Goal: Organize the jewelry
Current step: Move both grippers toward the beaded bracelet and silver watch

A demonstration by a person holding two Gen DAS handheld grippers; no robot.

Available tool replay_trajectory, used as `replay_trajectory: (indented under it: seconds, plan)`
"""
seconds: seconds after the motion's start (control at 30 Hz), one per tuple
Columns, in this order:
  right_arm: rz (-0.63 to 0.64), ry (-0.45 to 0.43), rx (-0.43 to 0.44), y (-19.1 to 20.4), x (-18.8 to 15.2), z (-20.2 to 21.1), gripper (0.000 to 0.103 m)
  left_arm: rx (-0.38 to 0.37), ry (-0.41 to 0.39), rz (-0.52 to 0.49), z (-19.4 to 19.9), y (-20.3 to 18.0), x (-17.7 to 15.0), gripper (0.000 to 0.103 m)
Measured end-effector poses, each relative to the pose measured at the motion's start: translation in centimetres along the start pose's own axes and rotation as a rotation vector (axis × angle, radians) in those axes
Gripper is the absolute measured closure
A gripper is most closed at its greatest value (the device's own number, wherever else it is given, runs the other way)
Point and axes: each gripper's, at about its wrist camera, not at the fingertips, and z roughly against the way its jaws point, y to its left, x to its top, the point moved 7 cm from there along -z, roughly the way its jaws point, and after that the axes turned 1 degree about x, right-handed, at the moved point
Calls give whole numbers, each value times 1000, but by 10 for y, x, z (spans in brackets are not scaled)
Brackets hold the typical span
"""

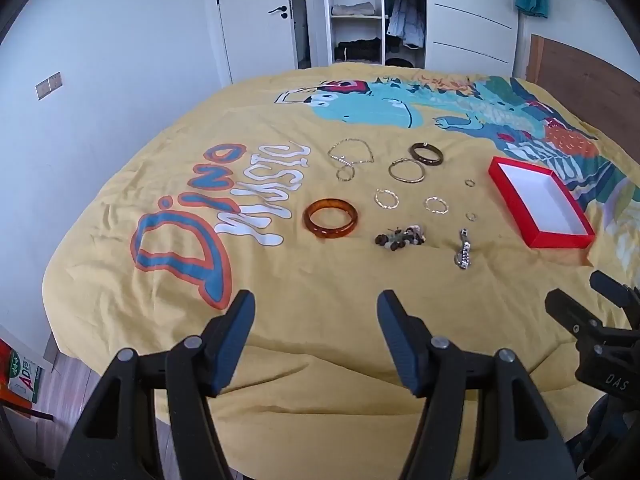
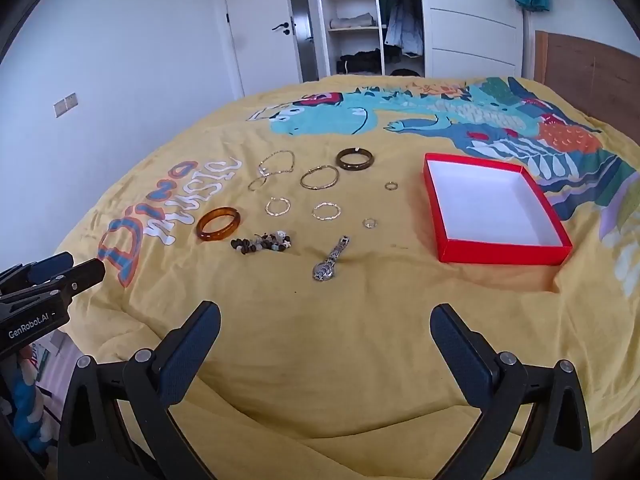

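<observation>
Jewelry lies spread on a yellow bedspread [image 1: 320, 280]. An amber bangle [image 1: 330, 218] [image 2: 218, 223], a dark bangle [image 1: 426, 154] [image 2: 355, 158], a thin gold bangle [image 1: 407, 169] [image 2: 319, 177], a chain [image 1: 351, 151] [image 2: 277, 162], a beaded bracelet [image 1: 400, 237] [image 2: 262, 241], a silver watch [image 1: 464, 249] [image 2: 331, 264] and several small rings lie left of an empty red box [image 1: 540, 202] [image 2: 494, 208]. My left gripper [image 1: 316, 308] is open and empty at the near edge. My right gripper [image 2: 326, 322] is open and empty, short of the watch.
The bed's near edge is just under both grippers. A wooden headboard [image 2: 592, 68] stands at the right. A white door [image 1: 256, 12] and an open wardrobe [image 2: 360, 16] are beyond the far end of the bed.
</observation>
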Motion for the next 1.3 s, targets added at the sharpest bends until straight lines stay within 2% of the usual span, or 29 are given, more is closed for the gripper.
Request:
replay_trajectory:
  seconds: [0.03,0.13,0.23,0.4,0.5,0.7,0.87,1.0,1.3]
  plan:
    - [0,4,0,-2,-2,-5,0,-1,31,-5,-1,0,-2,41]
    - [-7,23,8,-4,-3,-15,1,-17,32,2,3,1,-4,41]
    - [-14,44,17,-6,-4,-25,7,-24,69,-3,-11,-1,-7,41]
    - [-12,90,42,-5,-3,-42,26,-13,100,-1,-40,-3,-4,41]
    - [-16,112,60,-5,-3,-52,33,-40,144,11,-56,-1,5,41]
    - [-20,151,88,-4,-2,-72,44,-89,223,18,-82,-4,0,41]
    - [-37,170,103,-5,0,-87,50,-123,243,8,-98,-12,-4,41]
    - [-38,177,110,-6,3,-95,53,-180,259,0,-108,-24,-1,41]
    - [-62,214,134,-9,8,-127,58,-241,291,-39,-145,-51,8,41]
